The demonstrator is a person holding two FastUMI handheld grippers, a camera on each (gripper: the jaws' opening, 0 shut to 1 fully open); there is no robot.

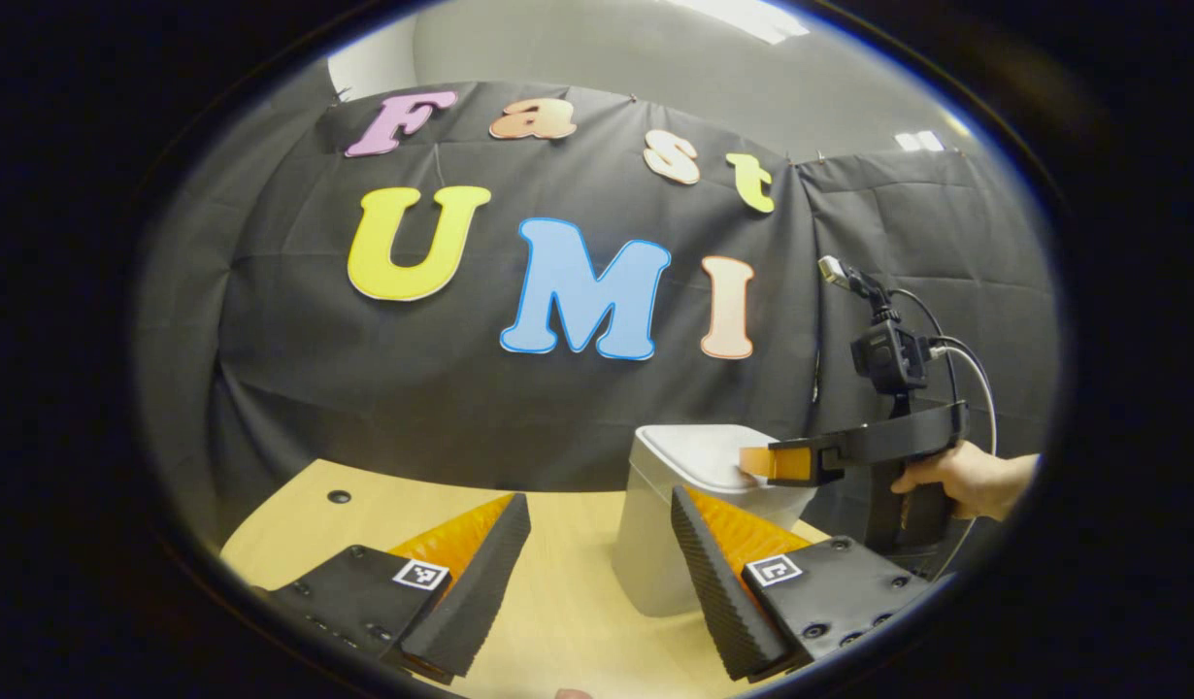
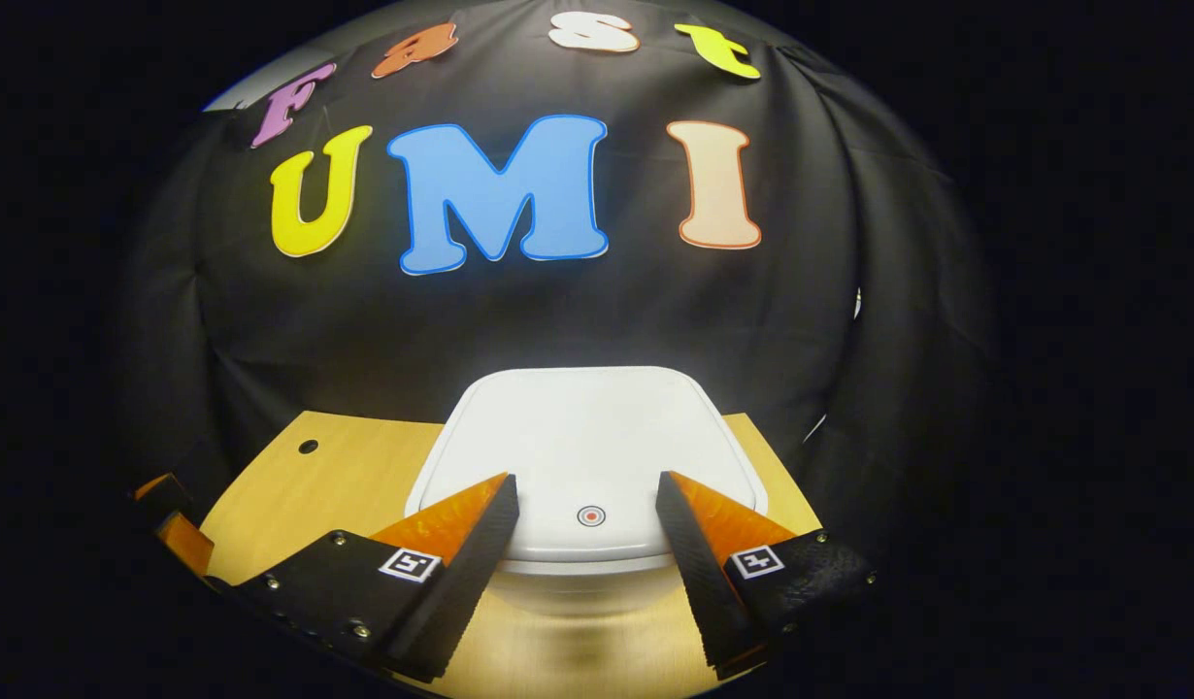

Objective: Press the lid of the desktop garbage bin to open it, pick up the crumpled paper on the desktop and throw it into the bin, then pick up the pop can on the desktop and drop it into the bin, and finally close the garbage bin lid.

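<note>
A white desktop bin stands on the wooden table with its lid shut and flat. In the right gripper view my right gripper is open, hovering just above the lid's near edge, its fingers either side of a small red round mark. Seen from the left gripper view, the right gripper reaches over the bin's top from the right, held by a hand. My left gripper is open over the table, left of and nearer than the bin, with nothing between its fingers.
The light wooden table ends at the black cloth wall behind the bin. A small dark hole marks the table's far left. The left gripper's fingertips show at the left edge of the right gripper view.
</note>
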